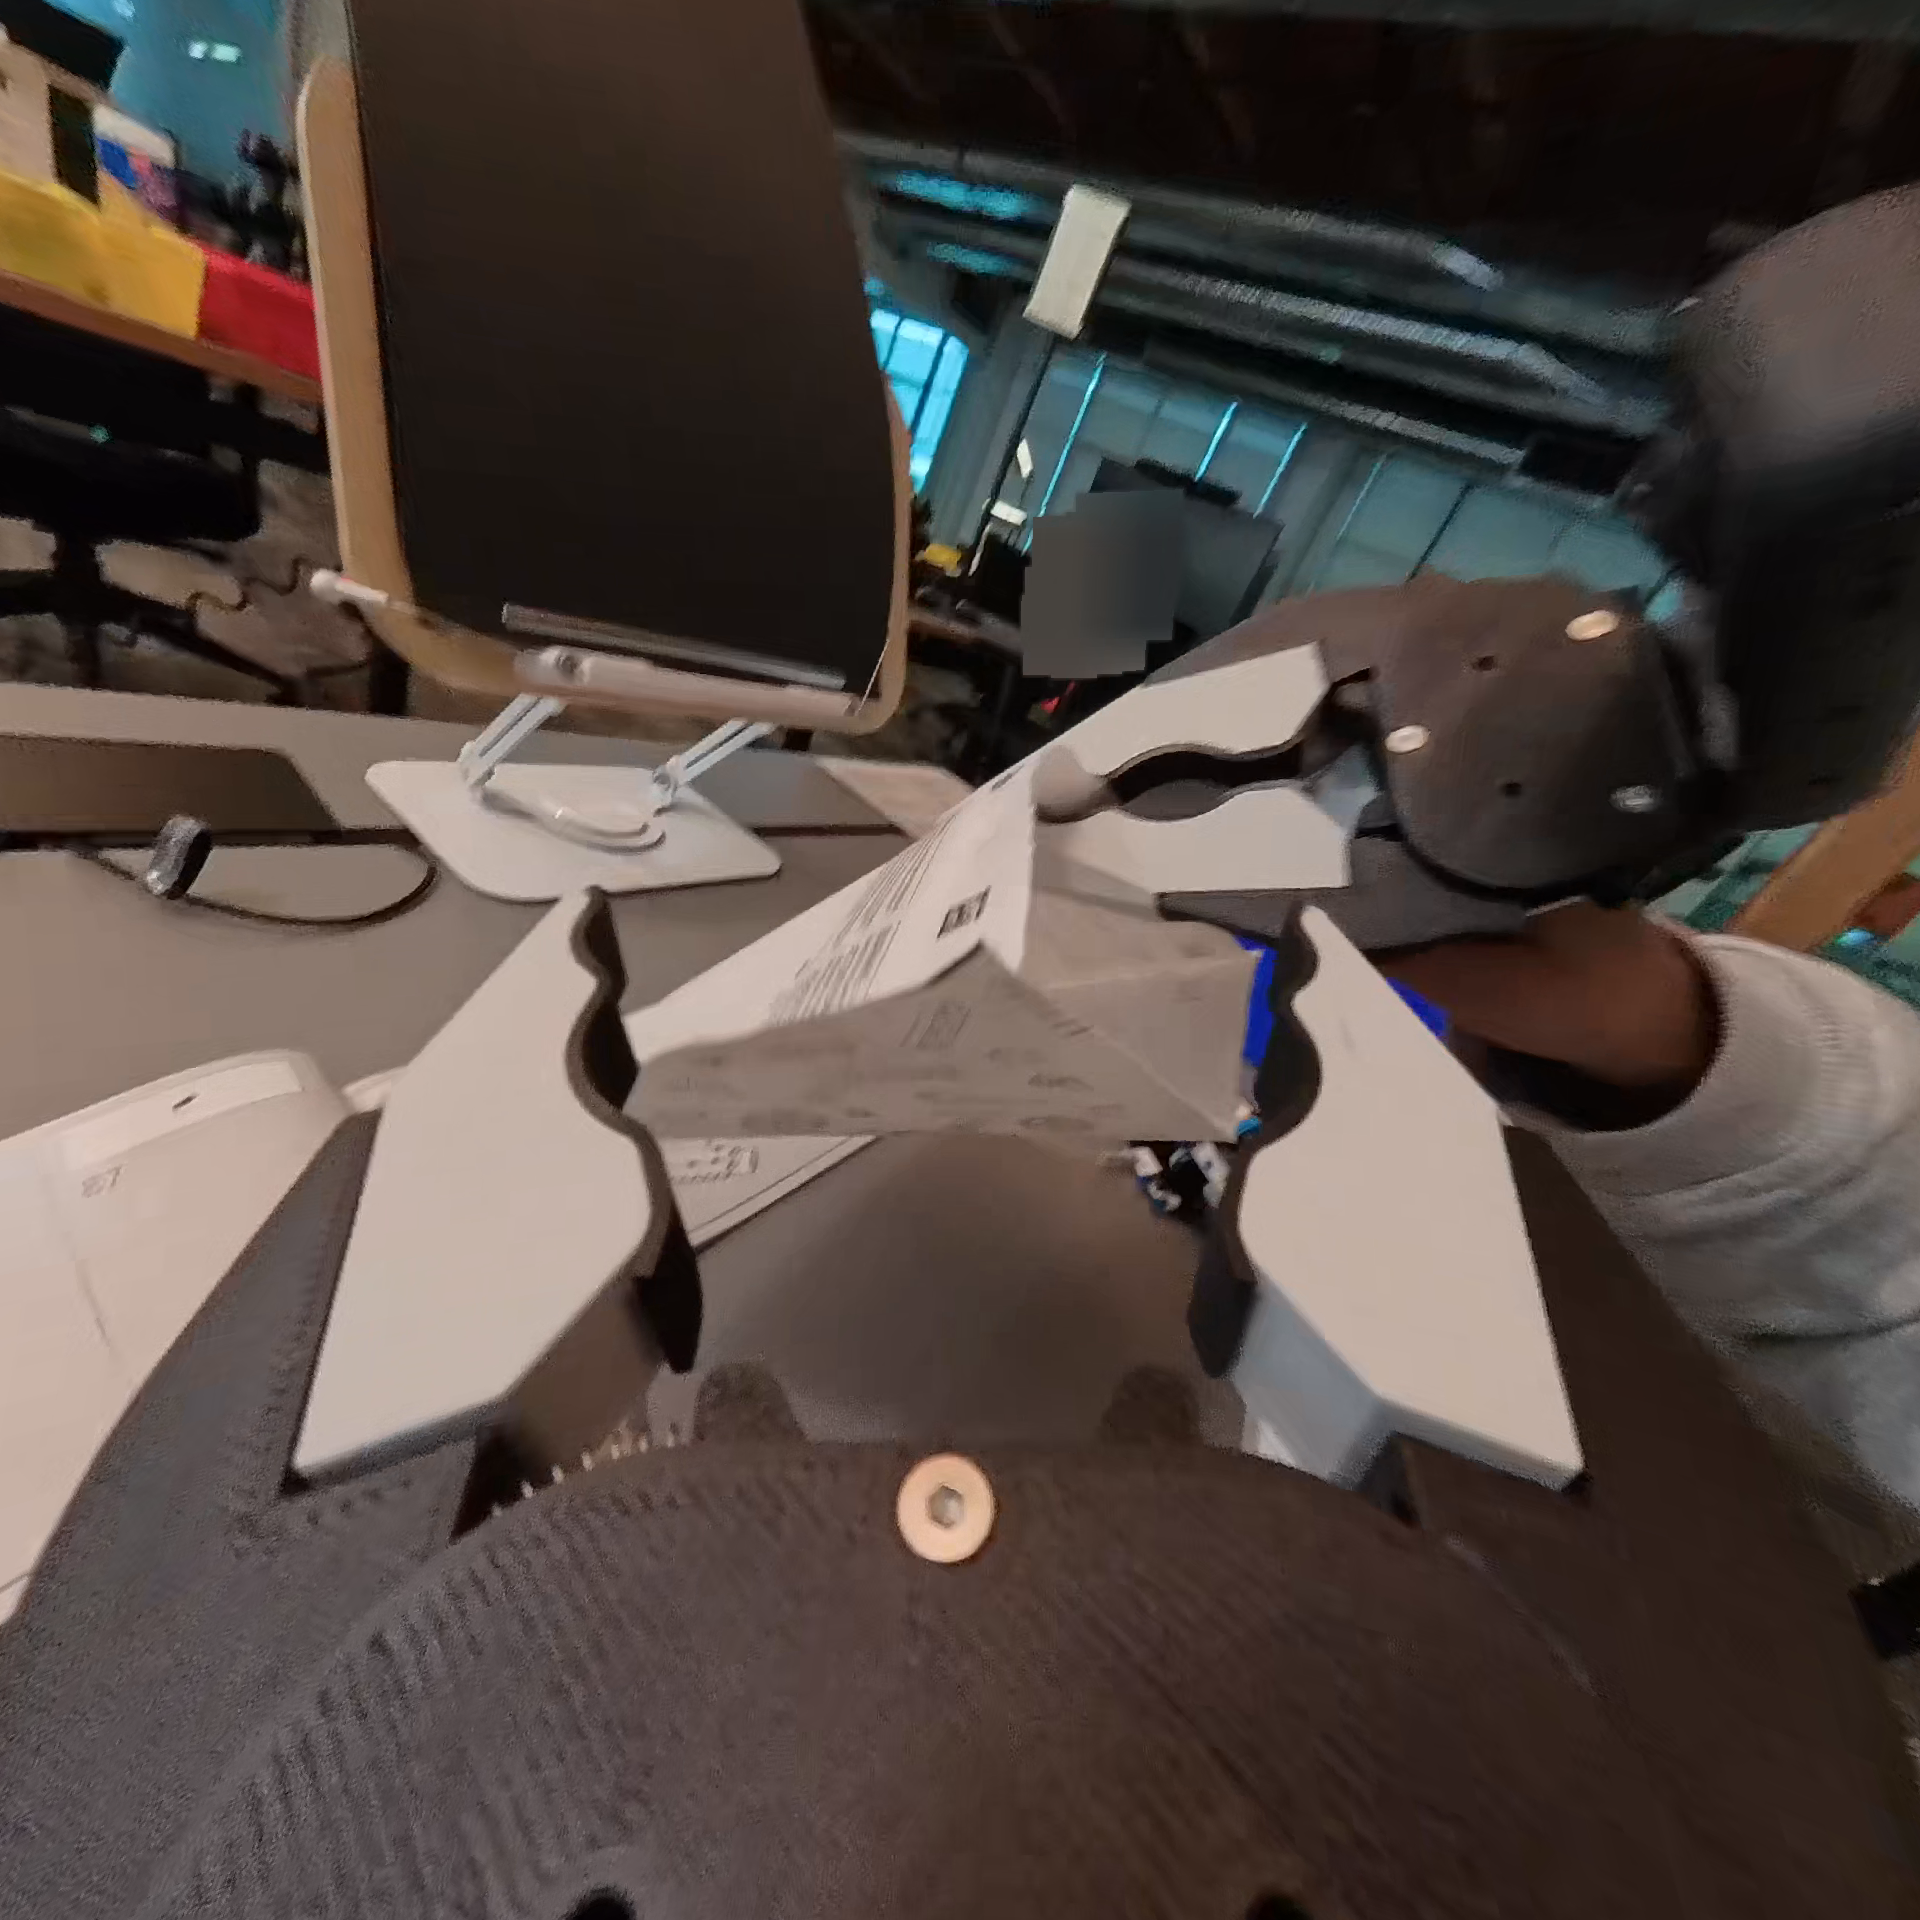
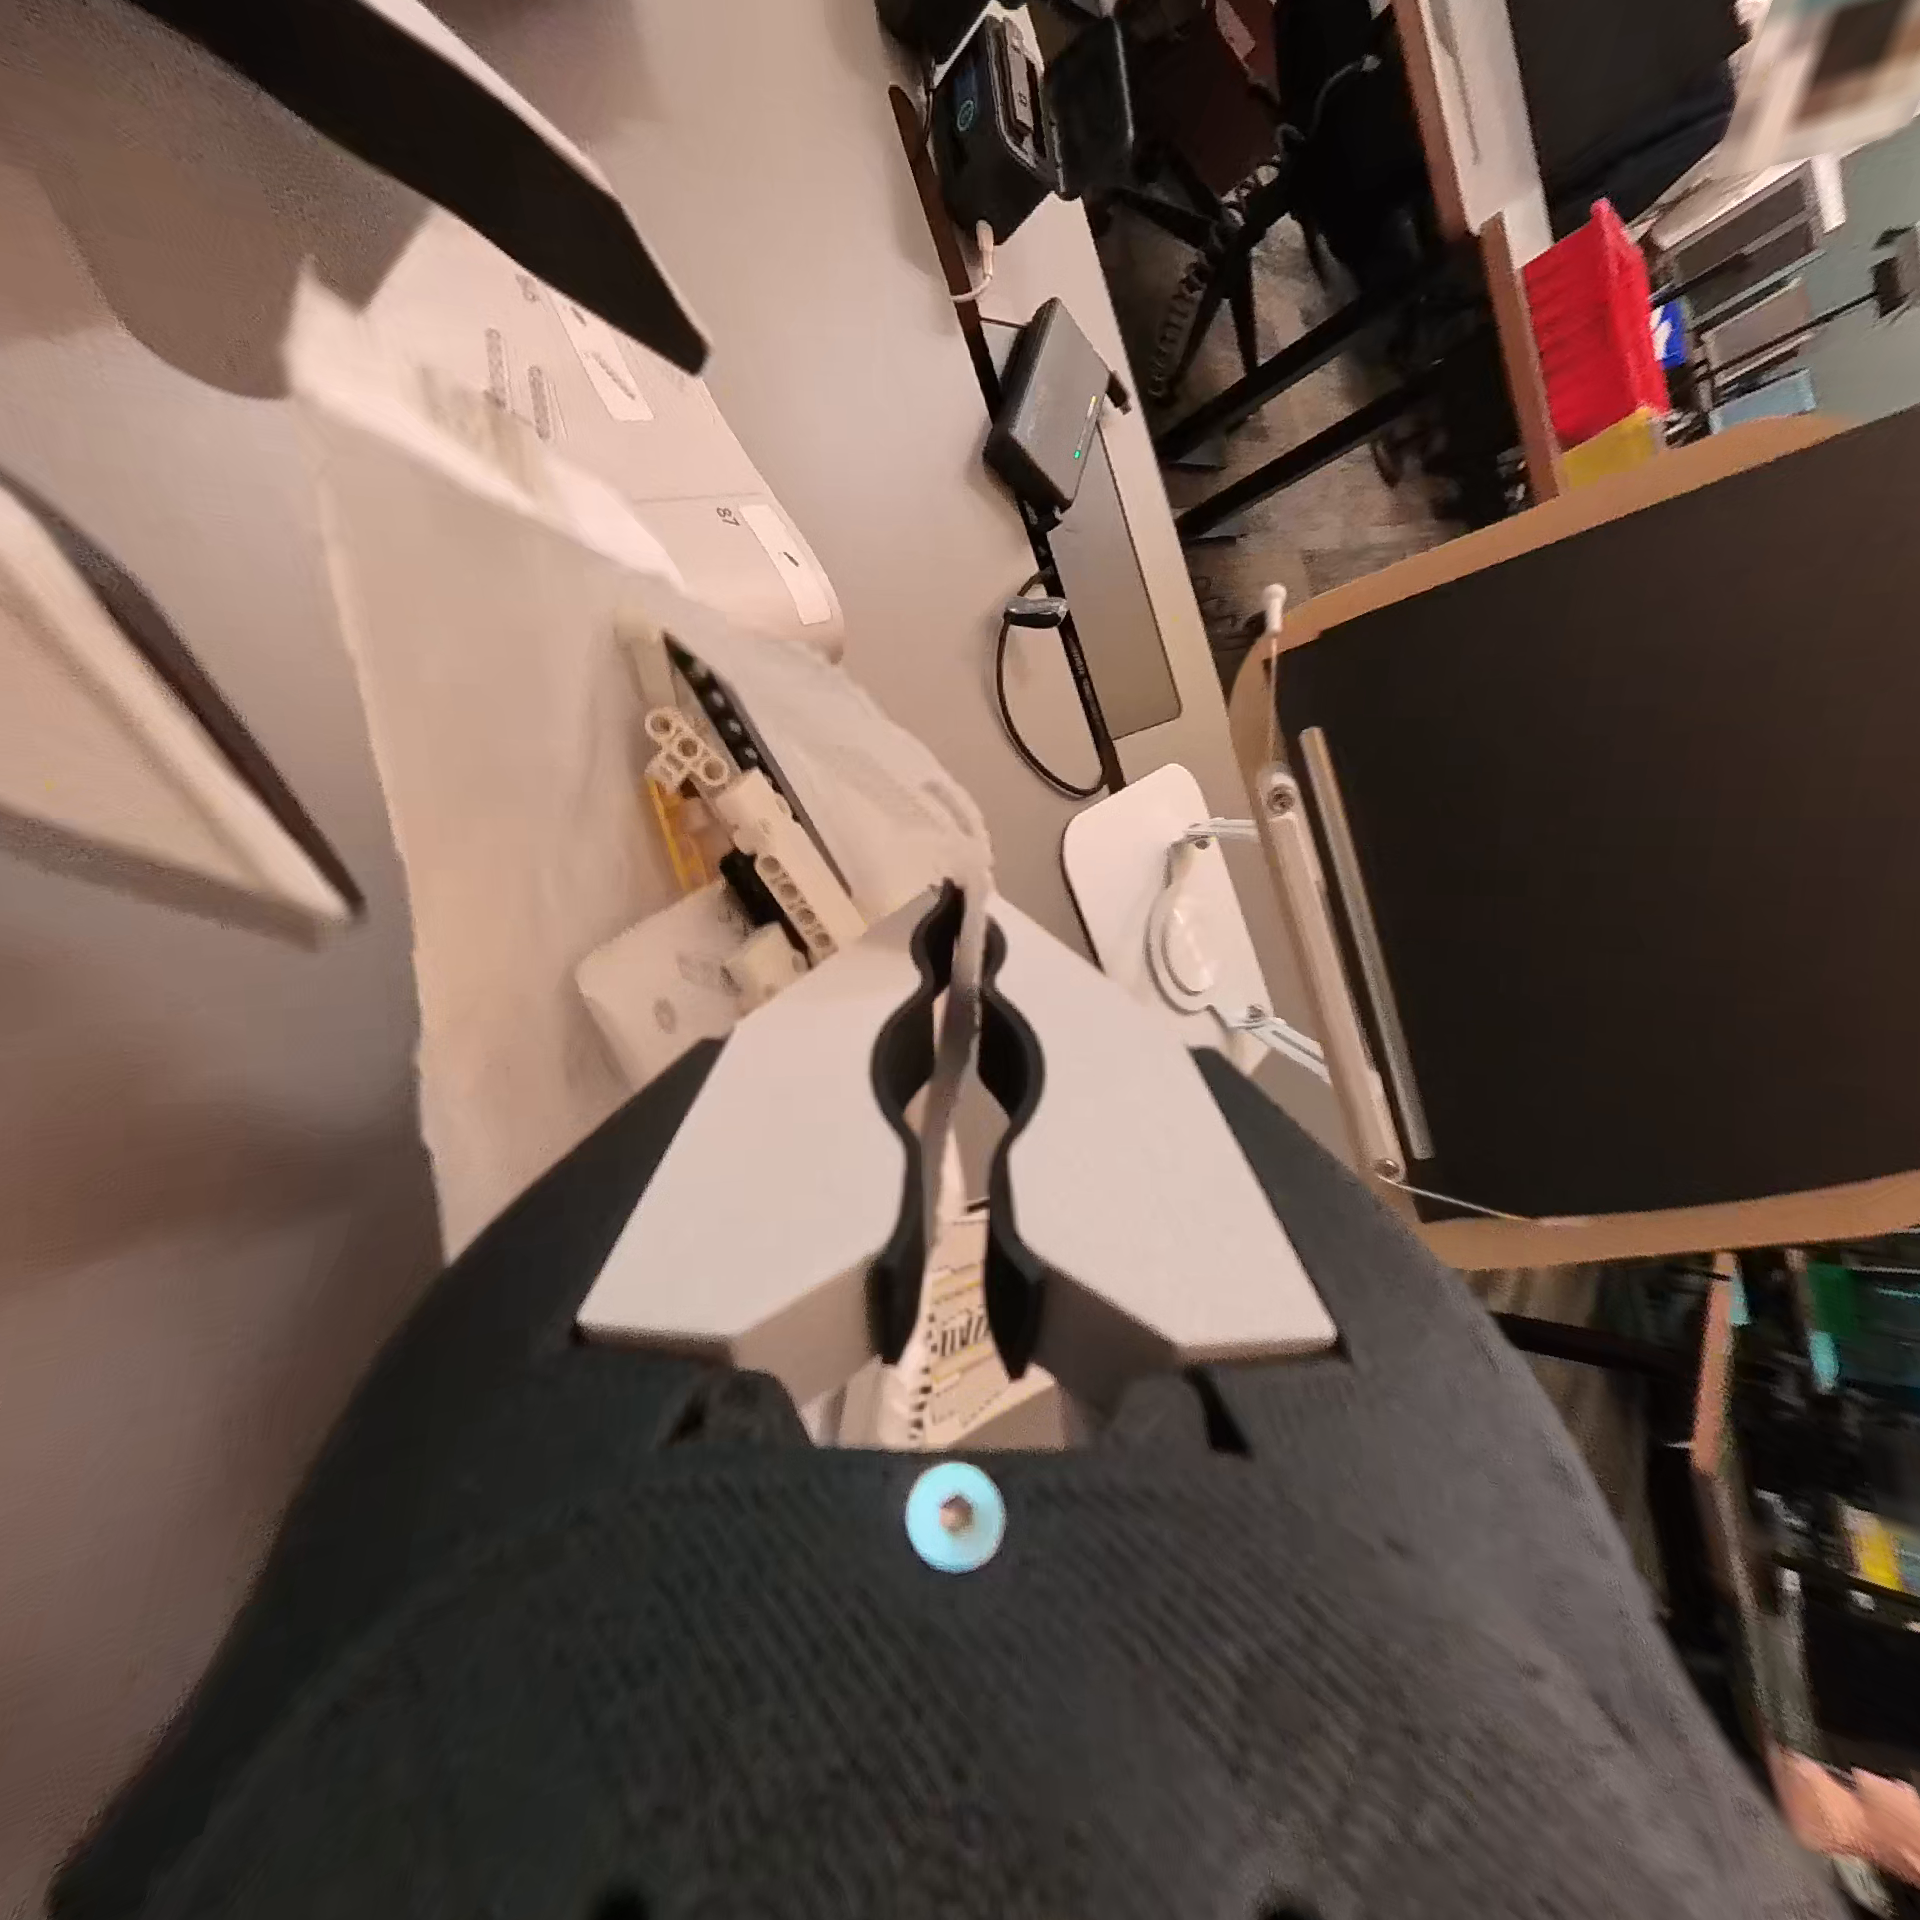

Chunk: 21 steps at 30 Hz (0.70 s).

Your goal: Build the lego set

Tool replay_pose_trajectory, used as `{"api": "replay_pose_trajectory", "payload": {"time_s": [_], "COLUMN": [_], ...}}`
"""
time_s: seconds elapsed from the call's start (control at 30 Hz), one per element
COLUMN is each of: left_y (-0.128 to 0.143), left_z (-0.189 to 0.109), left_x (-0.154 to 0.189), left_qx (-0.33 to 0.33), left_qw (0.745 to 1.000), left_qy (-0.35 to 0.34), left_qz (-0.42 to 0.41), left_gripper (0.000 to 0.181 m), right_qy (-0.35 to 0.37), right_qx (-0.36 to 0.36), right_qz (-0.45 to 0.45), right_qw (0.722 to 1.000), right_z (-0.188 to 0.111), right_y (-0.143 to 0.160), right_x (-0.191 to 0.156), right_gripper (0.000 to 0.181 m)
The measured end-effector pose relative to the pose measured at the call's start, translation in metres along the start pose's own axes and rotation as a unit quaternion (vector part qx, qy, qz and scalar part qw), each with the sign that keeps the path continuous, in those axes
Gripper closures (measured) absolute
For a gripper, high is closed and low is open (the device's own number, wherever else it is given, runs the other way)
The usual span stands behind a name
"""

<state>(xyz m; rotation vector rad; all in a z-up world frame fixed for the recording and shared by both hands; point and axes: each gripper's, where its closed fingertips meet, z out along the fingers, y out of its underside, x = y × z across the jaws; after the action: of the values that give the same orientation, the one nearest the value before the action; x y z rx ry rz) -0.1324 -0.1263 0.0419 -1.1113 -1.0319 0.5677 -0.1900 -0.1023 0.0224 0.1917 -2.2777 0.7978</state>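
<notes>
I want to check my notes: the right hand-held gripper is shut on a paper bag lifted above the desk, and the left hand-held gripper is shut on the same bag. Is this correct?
Not quite. The left hand-held gripper is open: in the left wrist view its fingers stand wide apart, with the paper bag hanging ahead of them, not pinched. The right hand-held gripper is indeed shut on the bag, lifted above the desk.

A: How do the left tongs (image 1: pixel 940 1049) stand?
B: Spread wide, both pale fingers (image 1: pixel 499 1174) well apart and gripping nothing.
A: And the right tongs (image 2: pixel 961 914)?
B: Pinched together at the tips, seen rolled sideways from the left. A hand (image 1: pixel 1538 997) in a pale sleeve (image 1: pixel 1787 1132) carries them.
</notes>
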Motion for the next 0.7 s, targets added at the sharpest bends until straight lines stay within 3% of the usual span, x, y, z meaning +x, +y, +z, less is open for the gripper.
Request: {"api": "replay_pose_trajectory", "payload": {"time_s": [0.07,0.17,0.33,0.47,0.6,0.7], "left_y": [0.015,0.036,0.036,0.037,0.027,0.019], "left_z": [0.005,0.005,-0.006,-0.007,-0.001,-0.002], "left_x": [-0.011,-0.040,-0.064,-0.063,-0.031,-0.017], "left_qx": [-0.040,-0.094,-0.089,-0.088,-0.061,-0.044], "left_qw": [0.999,0.991,0.991,0.993,0.997,0.997], "left_qy": [-0.034,-0.093,-0.098,-0.074,0.014,0.055], "left_qz": [0.010,0.023,-0.019,-0.031,-0.036,-0.019], "left_gripper": [0.054,0.062,0.076,0.090,0.107,0.096], "right_qy": [0.003,-0.013,-0.032,-0.085,-0.086,-0.056], "right_qx": [0.003,0.014,0.027,0.024,0.045,0.063], "right_qz": [-0.010,0.008,0.047,0.086,0.095,0.080], "right_qw": [1.000,1.000,0.998,0.992,0.991,0.993], "right_z": [-0.006,-0.016,-0.028,-0.026,-0.028,-0.036], "right_y": [-0.001,-0.005,-0.002,0.002,-0.001,-0.004], "right_x": [-0.003,-0.007,-0.003,-0.018,-0.023,-0.020], "right_gripper": [0.181,0.181,0.181,0.179,0.181,0.181]}}
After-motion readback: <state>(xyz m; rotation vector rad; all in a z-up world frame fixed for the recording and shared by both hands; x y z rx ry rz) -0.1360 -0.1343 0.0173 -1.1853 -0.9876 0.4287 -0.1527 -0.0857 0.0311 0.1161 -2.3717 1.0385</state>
